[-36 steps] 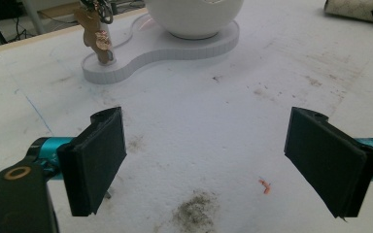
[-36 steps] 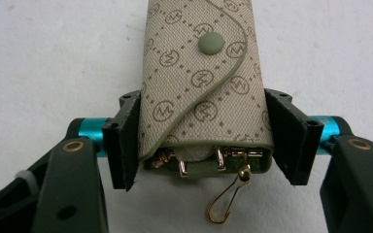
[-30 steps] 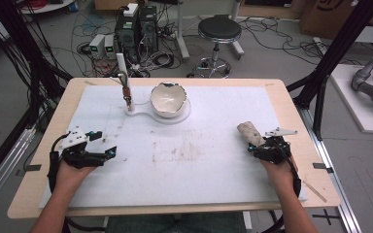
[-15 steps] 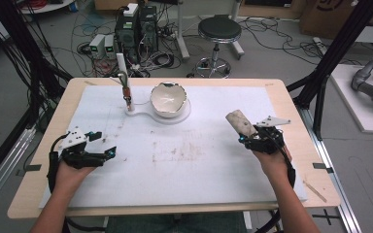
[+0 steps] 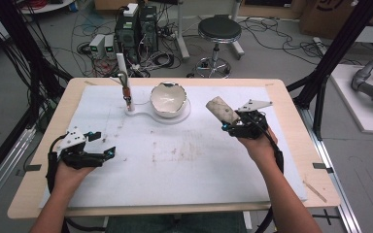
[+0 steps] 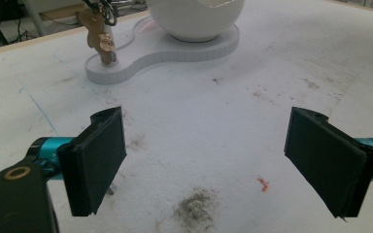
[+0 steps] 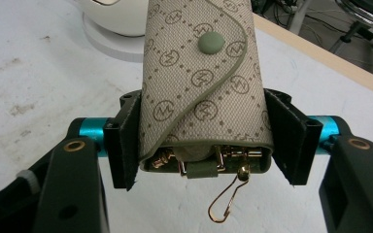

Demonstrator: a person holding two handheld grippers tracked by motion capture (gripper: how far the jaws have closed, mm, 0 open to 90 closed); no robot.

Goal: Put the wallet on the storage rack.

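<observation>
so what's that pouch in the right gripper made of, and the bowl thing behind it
The key pouch looks like beige coated canvas or faux leather: woven-looking surface, printed monogram, matte olive snap and edging, gold-tone metal hooks at its open end. The bowl looks like glossy white ceramic or hard plastic, judging by its shine and jagged, eggshell-like rim; which one is unclear.
</observation>
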